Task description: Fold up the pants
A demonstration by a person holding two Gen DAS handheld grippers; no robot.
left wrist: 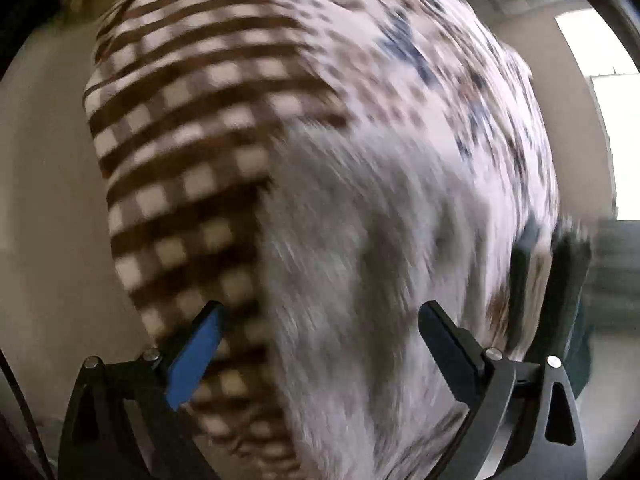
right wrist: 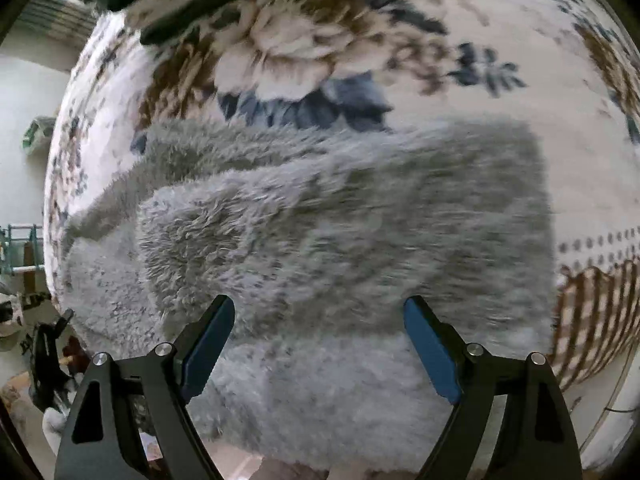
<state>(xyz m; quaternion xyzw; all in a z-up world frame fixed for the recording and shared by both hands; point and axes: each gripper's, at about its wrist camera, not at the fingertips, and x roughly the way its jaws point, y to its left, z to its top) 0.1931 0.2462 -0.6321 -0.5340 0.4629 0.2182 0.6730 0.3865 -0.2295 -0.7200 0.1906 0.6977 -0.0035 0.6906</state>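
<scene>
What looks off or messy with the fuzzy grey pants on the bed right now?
The grey pants lie unevenly: one layer overlaps the other at a slant on the floral bedspread, edges unaligned. Both the right tool and left tool are open above them.

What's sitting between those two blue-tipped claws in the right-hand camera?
Only the fuzzy grey pants, lying on the flowered blanket. The right gripper has its jaws spread wide, with grey fleece filling the gap in the right wrist view.

Fluffy grey fleece pants (left wrist: 360, 260) motion-smeared in left view; near end cut by right view's bottom edge. Dark green object (left wrist: 568, 280) blurred, unidentifiable.
</scene>
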